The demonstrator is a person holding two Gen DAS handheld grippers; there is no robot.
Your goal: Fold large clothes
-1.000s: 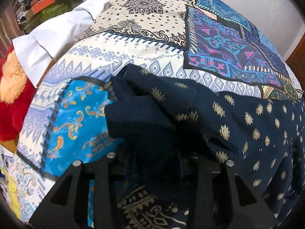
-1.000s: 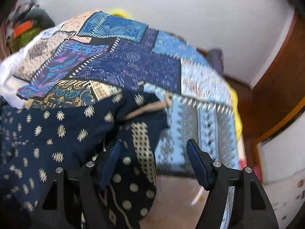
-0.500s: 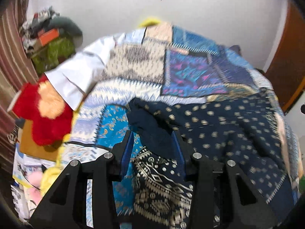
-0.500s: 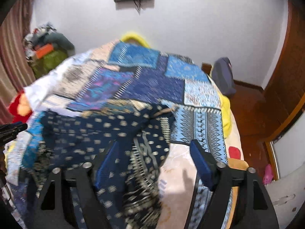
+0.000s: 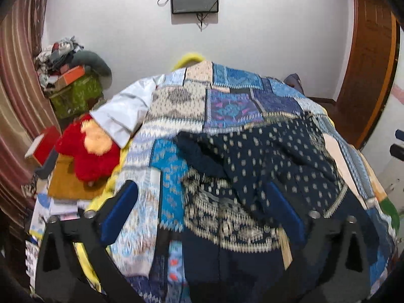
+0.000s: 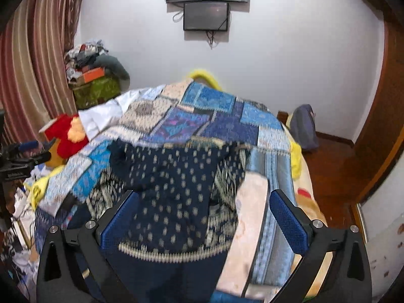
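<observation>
Patchwork bedspread (image 5: pixel 181 106) fills mid-frame; the navy garment (image 6: pixel 176 176) sprawls widthwise just above both claws, left gripper (image 5: pixel 202 212) and right gripper (image 6: pixel 204 217), jaws just swung wide, nothing between them (right looks more centred).

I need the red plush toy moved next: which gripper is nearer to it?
Left. The left gripper hovers beside the bed's edge where the red plush toy lies; the right gripper is across the bed.
</observation>
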